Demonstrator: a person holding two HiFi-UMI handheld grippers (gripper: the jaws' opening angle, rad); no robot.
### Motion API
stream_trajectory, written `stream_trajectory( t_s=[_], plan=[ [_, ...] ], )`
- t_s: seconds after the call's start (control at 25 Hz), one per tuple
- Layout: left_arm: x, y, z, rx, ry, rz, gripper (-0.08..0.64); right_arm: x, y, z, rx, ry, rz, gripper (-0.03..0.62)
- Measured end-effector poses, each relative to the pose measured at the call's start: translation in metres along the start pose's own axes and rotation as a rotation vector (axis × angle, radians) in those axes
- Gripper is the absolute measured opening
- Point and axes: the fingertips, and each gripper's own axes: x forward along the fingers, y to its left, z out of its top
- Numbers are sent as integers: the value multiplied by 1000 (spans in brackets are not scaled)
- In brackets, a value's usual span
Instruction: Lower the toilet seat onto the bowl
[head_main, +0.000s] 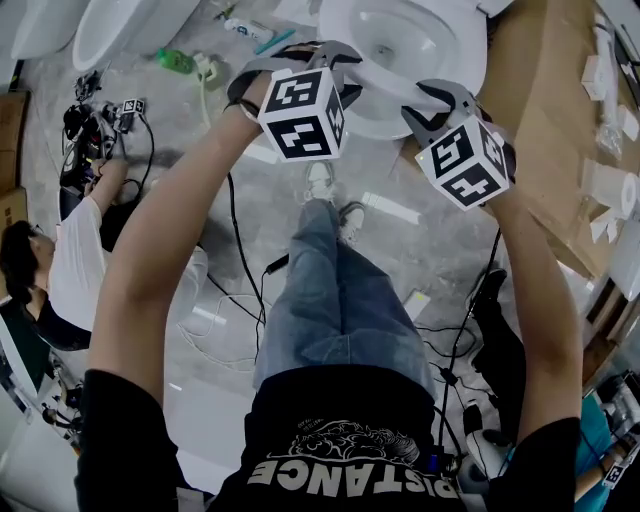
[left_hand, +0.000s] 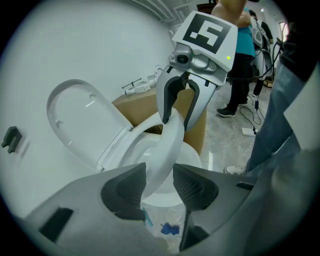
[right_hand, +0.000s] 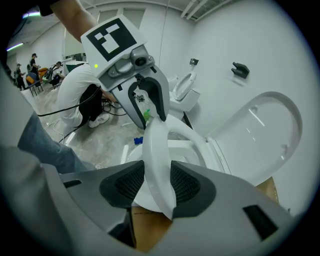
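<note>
You've got the seat (left_hand: 167, 142) caught from both sides, and it's not down on the bowl (head_main: 400, 40) yet. It hangs tilted, front edge up in the air, partway between the open lid (left_hand: 80, 120) and the rim.

Your left tongs (left_hand: 159, 186) are spread wide. The seat's edge runs between them and lies against one pad, with a sliver of daylight on the other side, so that's more cradling than gripping. Your right tongs (right_hand: 157, 182) are wide too, but there the seat fills the whole gap and both pads look pressed against it. That's the side really holding it.

From your head camera, both hands are out in front and pointing down, one on each side of the bowl's near end, with the seat bridging across between them. The lid stands upright behind it.

Other stuff around:
- a cardboard box (left_hand: 132, 107) sits just beside the bowl
- there's a blue scrap (left_hand: 169, 229) on the floor (head_main: 420, 250) under your left tongs
- cables trail across the floor by your feet
- a person (head_main: 70, 260) in a white shirt is crouched off to your left, well away from the toilet
</note>
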Motion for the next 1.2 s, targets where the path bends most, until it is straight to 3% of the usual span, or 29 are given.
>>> stream_trajectory(
  t_s=[0.64,1.2],
  plan=[
    [37,-41,-39,-21,10,4,166,48,43,-29,-63,2,-81,172],
    [73,-68,-72,-25,27,7,166,91,72,-53,-74,38,-44,178]
  ],
)
